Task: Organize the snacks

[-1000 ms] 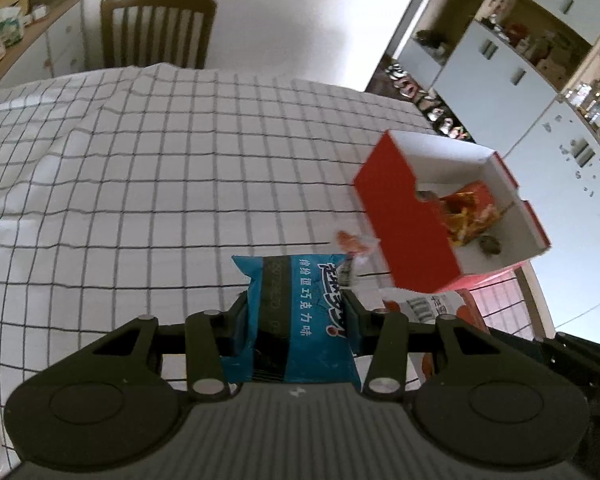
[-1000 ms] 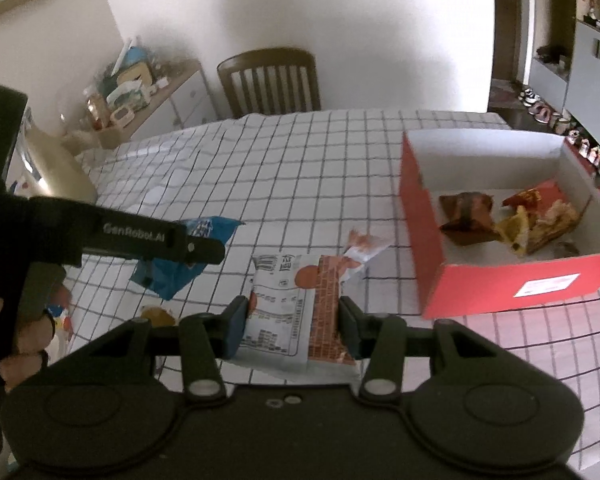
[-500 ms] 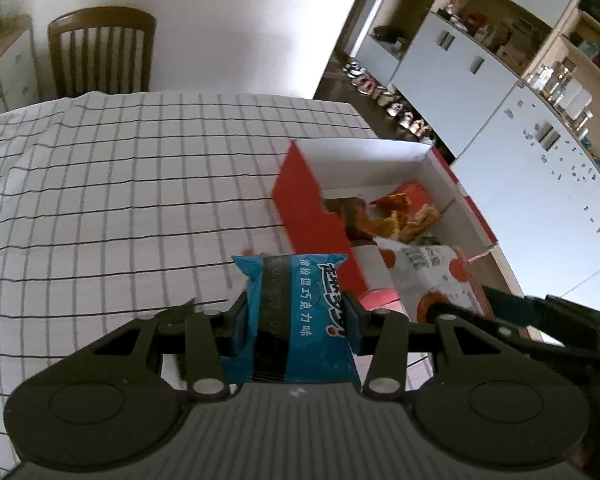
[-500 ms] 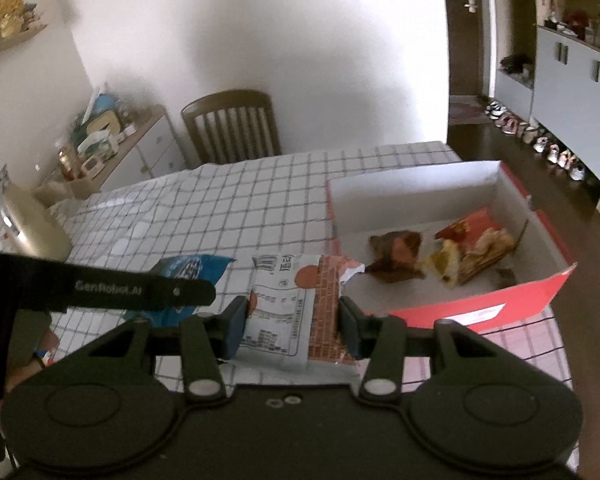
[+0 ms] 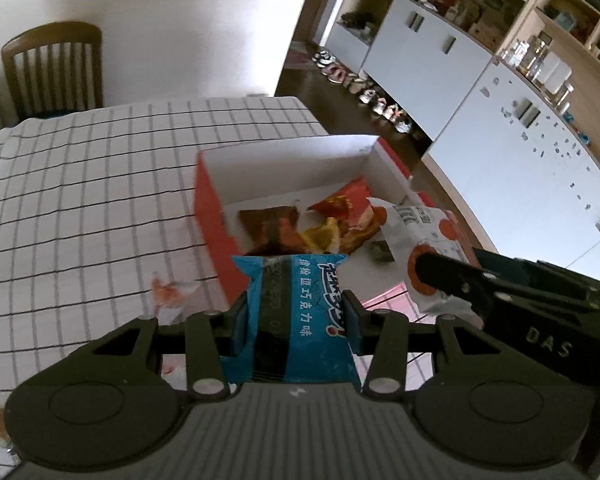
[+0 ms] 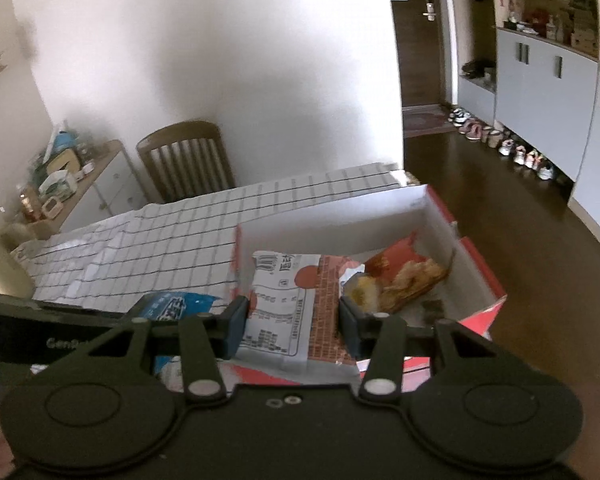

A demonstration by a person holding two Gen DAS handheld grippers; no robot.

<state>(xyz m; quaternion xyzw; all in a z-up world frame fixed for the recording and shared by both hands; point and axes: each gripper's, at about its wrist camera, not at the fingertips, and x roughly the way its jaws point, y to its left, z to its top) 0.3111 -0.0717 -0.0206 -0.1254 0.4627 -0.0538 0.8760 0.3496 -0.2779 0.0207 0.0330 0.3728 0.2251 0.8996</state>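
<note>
Over red box, blue snack packet fills left hand-held gripper

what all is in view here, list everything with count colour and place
box: 1, red outside, white inside, on the table
loose snacks: several, red, orange, brown, inside the box
blue packet: 1, blue, in the left jaws, at the box's near edge
white packet: 1, white with brick red, in the right jaws, over the box
small wrapper: 1, orange and clear, on the tablecloth beside the box
tablecloth: 1, white, black grid
chair: 1, brown wood, behind the table
left gripper: 1, black
right gripper: 1, black
</note>
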